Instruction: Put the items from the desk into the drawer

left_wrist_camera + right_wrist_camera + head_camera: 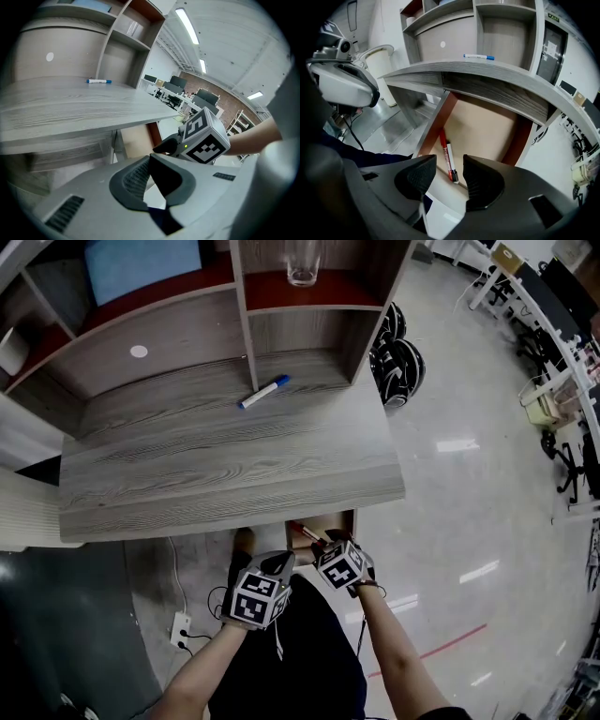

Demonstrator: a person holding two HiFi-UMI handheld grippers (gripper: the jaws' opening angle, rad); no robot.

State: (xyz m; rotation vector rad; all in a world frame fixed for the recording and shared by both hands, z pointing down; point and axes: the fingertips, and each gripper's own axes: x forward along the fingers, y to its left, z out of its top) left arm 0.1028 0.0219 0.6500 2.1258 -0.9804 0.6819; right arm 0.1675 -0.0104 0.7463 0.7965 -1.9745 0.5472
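A white marker with a blue cap (264,392) (98,81) (478,56) lies on the grey wooden desk (234,465), far back near the shelf unit. Under the desk's front edge, on the right, the drawer (349,521) (487,126) is pulled out. A red marker (442,140) (305,531) and a white one (448,153) lie side by side against its left wall. My right gripper (450,165) (321,545) hangs open just above them with nothing between its pads. My left gripper (150,159) (277,563) is beside it to the left, below desk level, shut and empty.
The shelf unit behind the desk holds a drinking glass (302,263) and a blue box (141,268). A power strip (180,626) with cables lies on the floor under the desk's left half. Black chair wheels (398,352) stand off the desk's right end.
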